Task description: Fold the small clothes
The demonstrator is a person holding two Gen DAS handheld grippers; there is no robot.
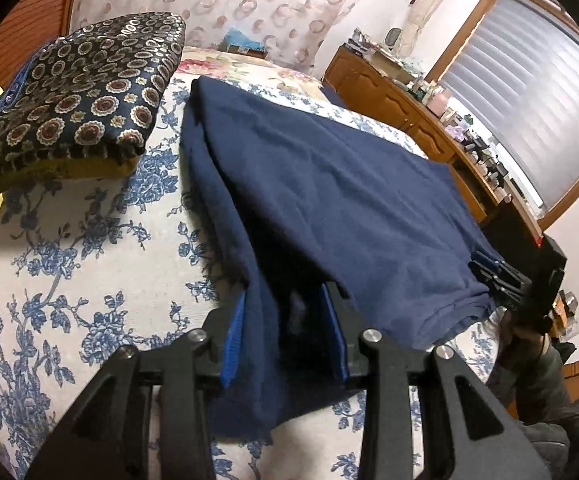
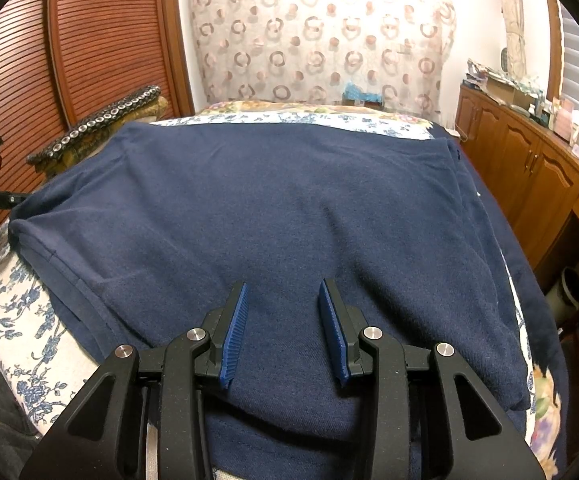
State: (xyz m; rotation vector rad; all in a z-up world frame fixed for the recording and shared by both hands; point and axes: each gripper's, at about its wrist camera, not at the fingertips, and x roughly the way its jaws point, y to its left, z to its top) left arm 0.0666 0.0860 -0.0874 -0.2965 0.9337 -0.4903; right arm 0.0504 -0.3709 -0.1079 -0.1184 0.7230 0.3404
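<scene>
A navy blue garment (image 1: 329, 200) lies spread on the floral bedspread (image 1: 89, 248); it fills the right wrist view (image 2: 289, 220). My left gripper (image 1: 285, 296) is at its near left corner, with a fold of the cloth draped between and over the blue pads; the jaws stand wide apart. My right gripper (image 2: 283, 292) hovers open over the garment's near edge, nothing between its pads. It also shows at the right edge of the left wrist view (image 1: 493, 276), at the garment's other corner.
A dark patterned cushion (image 1: 77, 92) lies on the bed at the far left. A wooden cabinet (image 2: 529, 172) with clutter runs along the right side. A slatted wooden door (image 2: 69, 40) stands at the left. A curtain (image 2: 321, 40) hangs behind.
</scene>
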